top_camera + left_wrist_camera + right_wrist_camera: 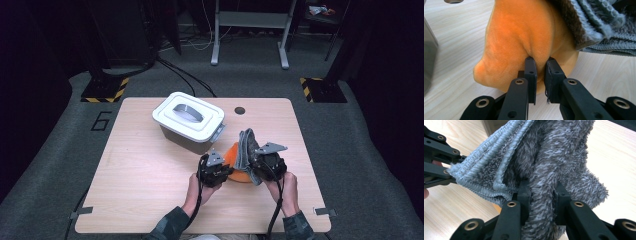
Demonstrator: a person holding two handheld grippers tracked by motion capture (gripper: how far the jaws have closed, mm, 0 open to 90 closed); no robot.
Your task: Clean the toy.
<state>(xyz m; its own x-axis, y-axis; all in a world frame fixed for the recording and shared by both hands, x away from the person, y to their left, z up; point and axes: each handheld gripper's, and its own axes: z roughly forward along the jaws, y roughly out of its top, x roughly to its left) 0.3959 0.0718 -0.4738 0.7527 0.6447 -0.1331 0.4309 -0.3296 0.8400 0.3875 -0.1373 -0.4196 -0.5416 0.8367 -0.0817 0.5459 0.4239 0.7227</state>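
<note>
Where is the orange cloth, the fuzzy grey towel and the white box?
orange cloth (519, 35), left gripper view, its bulging middle.
grey towel (554, 157), right gripper view, its fluffy fold.
white box (189, 116), high view, its lid.

The lidded bin (190, 122) blocks the far side; bare table (135, 175) lies open leftward.

Only 1 sign can be read: a large dark numeral 6 (101, 121) on the grey floor (60, 145), just beside the far left corner of the wooden table (145, 170). It is drawn in angular strokes — like a stencil. On the floor further away, at the left and at the right, there are yellow-and-black hazard stripes (106, 92) — a warning marking, without letters. On the white lid of the box (189, 116) no label can be read.
</note>
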